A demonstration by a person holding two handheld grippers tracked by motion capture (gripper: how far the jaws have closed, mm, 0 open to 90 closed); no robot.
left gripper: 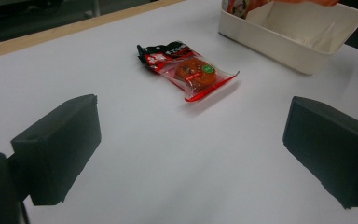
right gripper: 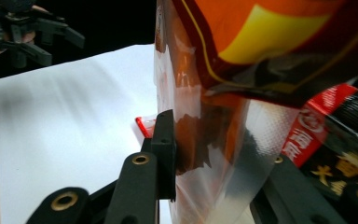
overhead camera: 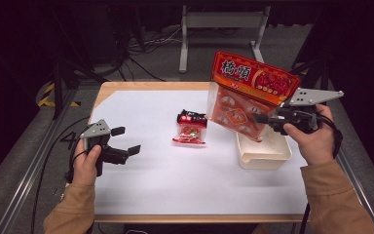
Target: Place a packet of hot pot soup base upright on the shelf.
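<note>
The large snack bag [overhead camera: 251, 95], orange and red with a clear lower half showing smaller packets inside, is hanging tilted in the air above the near end of the white tray [overhead camera: 265, 155], at the right side of the desk [overhead camera: 141, 185]. The right gripper [overhead camera: 267, 118] is clamping it: in the right gripper view its two black jaws are pressing on the clear film [right gripper: 205, 158] from both sides, holding the bag off the desk. Nearer the person, on the left, the left gripper [overhead camera: 125, 140] is hovering low over the white desk cover with its jaws standing wide apart and nothing between them. Farther in, near the middle of the desk, a small single snack packet [overhead camera: 191, 127] with a black and red top is lying flat, well apart from both grippers and just left of the tray. In the left gripper view the packet [left gripper: 189, 70] is sitting beyond the spread jaws, with the tray [left gripper: 289, 44] farther off to the right.
</note>
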